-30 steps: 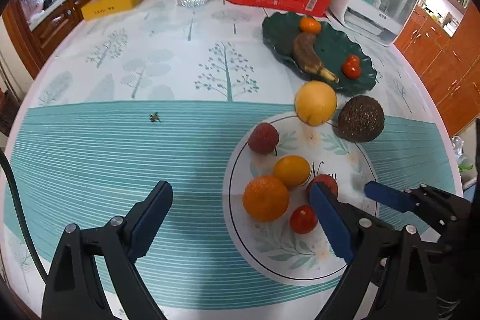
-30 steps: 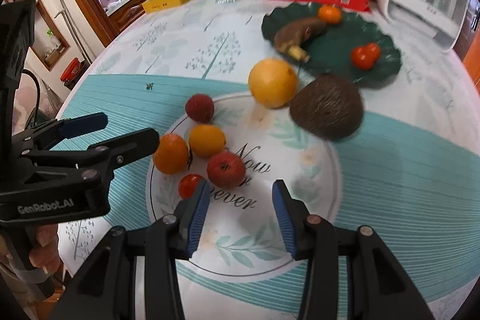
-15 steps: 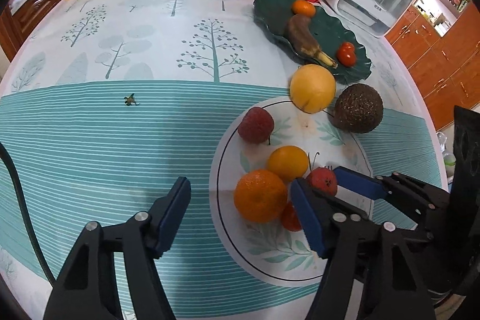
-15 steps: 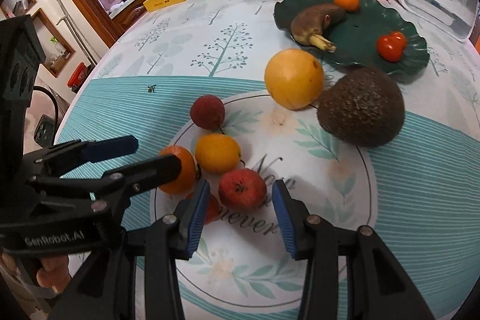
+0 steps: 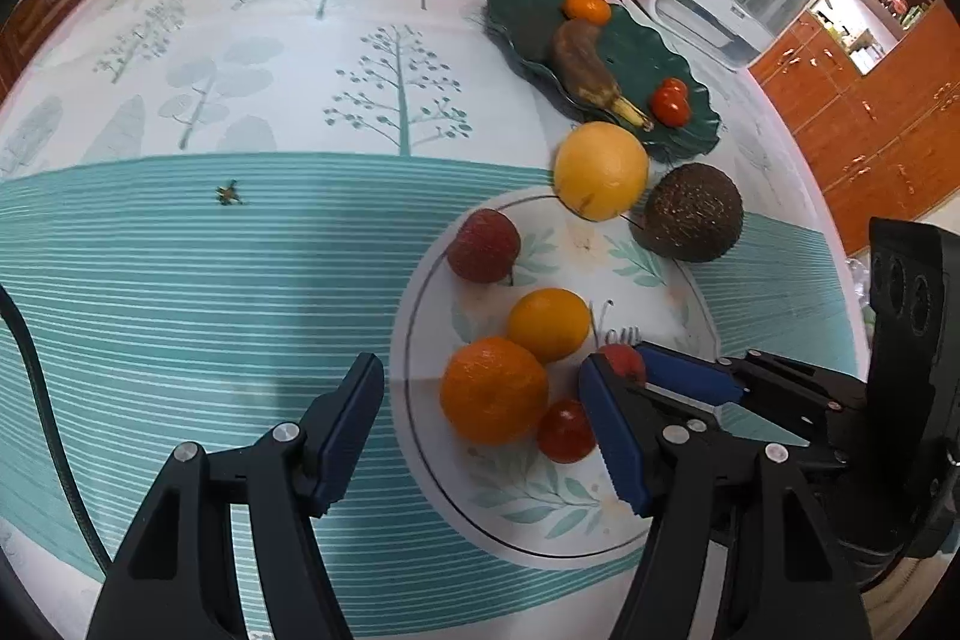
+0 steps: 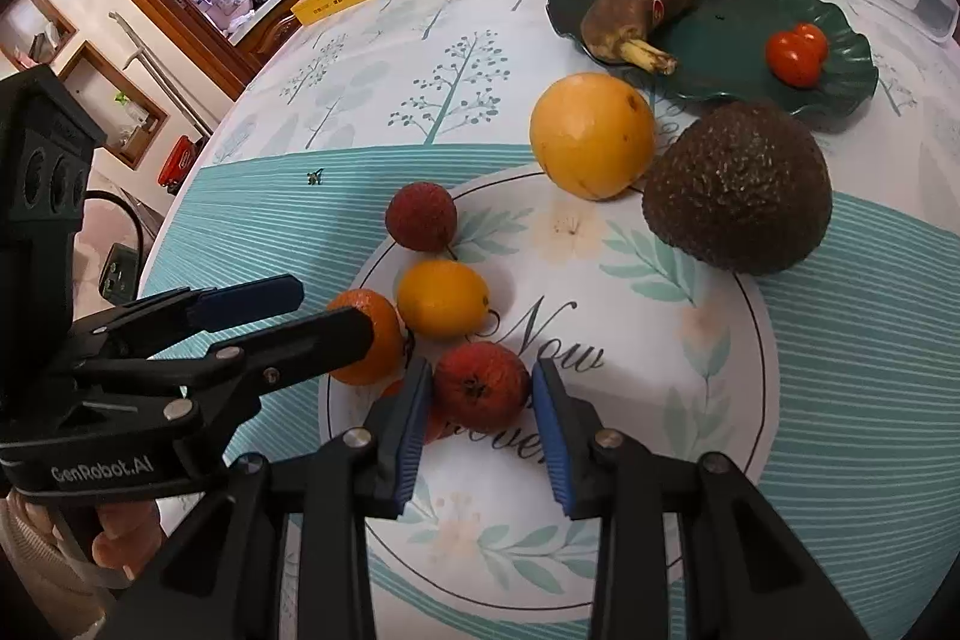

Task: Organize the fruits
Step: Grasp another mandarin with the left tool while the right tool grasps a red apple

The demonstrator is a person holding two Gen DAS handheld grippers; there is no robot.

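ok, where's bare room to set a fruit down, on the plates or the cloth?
Free: the near right part of the white plate, below the avocado; the middle of the green dish, between banana and tomatoes; the striped cloth left of the white plate. Crowded: that plate's left side, where small fruits cluster and both tongs work.

Both wrist cameras look steeply down from close above, sharing the white plate (image 5: 420,280) (image 6: 738,292) from opposite sides.
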